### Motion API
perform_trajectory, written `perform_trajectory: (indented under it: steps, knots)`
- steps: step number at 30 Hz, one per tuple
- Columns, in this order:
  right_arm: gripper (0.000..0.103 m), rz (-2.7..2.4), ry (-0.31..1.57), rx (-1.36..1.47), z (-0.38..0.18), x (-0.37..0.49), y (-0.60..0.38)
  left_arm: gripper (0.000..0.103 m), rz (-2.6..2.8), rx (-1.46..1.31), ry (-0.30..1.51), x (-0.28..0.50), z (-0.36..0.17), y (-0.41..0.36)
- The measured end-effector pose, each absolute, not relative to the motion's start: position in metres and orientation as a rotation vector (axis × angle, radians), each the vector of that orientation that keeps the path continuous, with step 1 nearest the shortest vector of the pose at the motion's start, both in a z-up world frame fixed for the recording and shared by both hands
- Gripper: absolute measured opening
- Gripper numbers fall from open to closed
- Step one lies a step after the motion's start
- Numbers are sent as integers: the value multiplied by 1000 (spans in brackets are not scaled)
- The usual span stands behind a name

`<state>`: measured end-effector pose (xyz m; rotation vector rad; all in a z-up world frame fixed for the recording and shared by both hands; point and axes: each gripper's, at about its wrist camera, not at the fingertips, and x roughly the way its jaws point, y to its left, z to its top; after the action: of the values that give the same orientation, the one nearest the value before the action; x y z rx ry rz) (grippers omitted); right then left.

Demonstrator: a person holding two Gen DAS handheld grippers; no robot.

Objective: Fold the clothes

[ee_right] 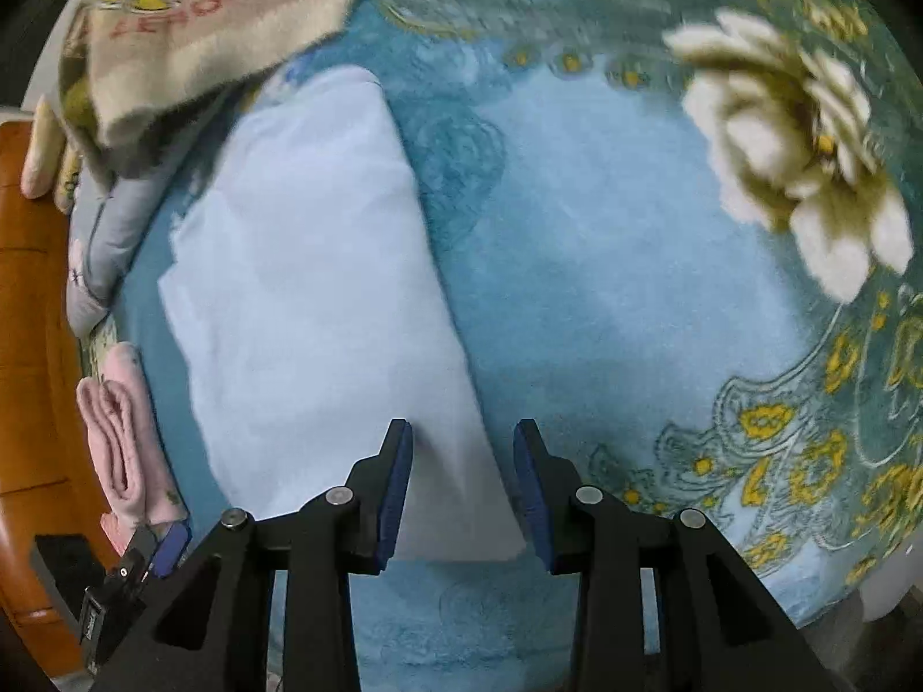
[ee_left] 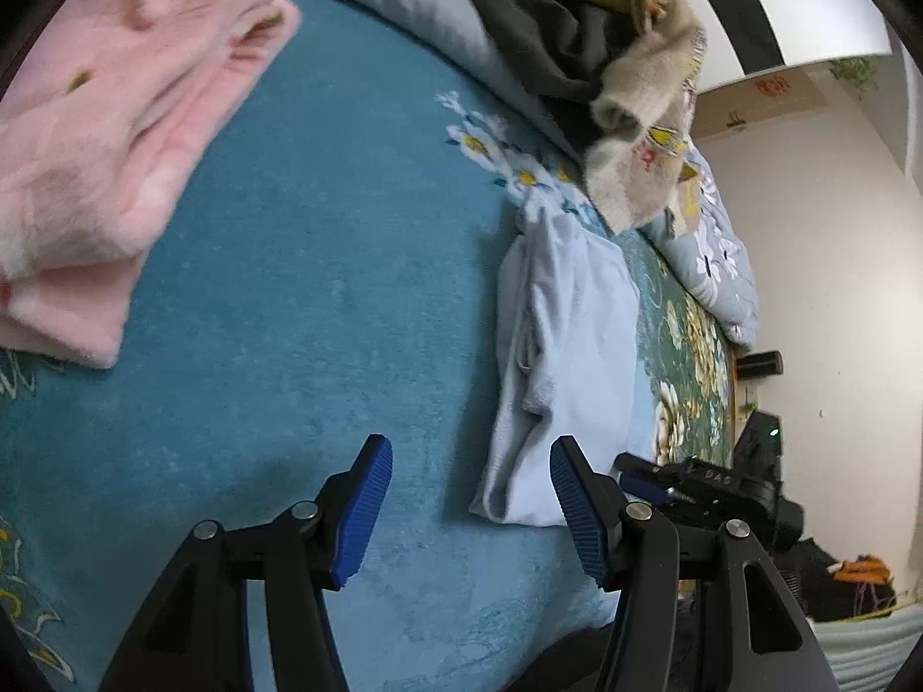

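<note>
Both claws stood open and empty over a pale blue garment on the bed.

The pale blue garment [ee_right: 323, 311] lay folded flat on the teal floral blanket [ee_right: 606, 265], its near corner between the spread jaws of the right gripper [ee_right: 461, 490], though contact could not be told. The left gripper [ee_left: 470, 510] hovered just beside the garment's edge, holding nothing. The cloth looked thin, soft and light, likely to sag and slide on the plush pile, so a doubled edge or corner seemed the safest hold. A folded pink garment [ee_left: 109, 155] lay well apart; a heap of unfolded clothes [ee_left: 606, 75] sat on a quilt [ee_left: 727, 271] near a white wall [ee_left: 836, 230].
</note>
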<state>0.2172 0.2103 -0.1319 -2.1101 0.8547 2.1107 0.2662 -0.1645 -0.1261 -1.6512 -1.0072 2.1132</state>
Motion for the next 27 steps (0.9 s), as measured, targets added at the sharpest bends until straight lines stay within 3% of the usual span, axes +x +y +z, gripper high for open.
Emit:
perform_trajectory:
  steps: [7,10,11,15,18,24,27]
  knots:
    - [36,2123,1036,-2079,-143,229,215,61,2097,-1666,-1016,254,-131,-160]
    - [20,2177,1026,-2092,-140,231,208,61,2083,-1668,-1025,247,-134,-156]
    - [8,2200,988,-2095,-137,232,205,61,2078,-1675,-1027,245,-135,-154]
    - [5,2284,898,-2123,-118,226,207,61,2071,-1696,-1003,237,-137,-144]
    - [5,2395,755,-2180,-91,214,215,61,2059,-1704,-980,234,-136,-136]
    - [5,2560,90,-2166,-23,147,272,61,2027,-1701,-945,208,-134,-104]
    - [5,2510,8,-2158,-27,120,310,61,2010,-1697,-930,194,-133,-87]
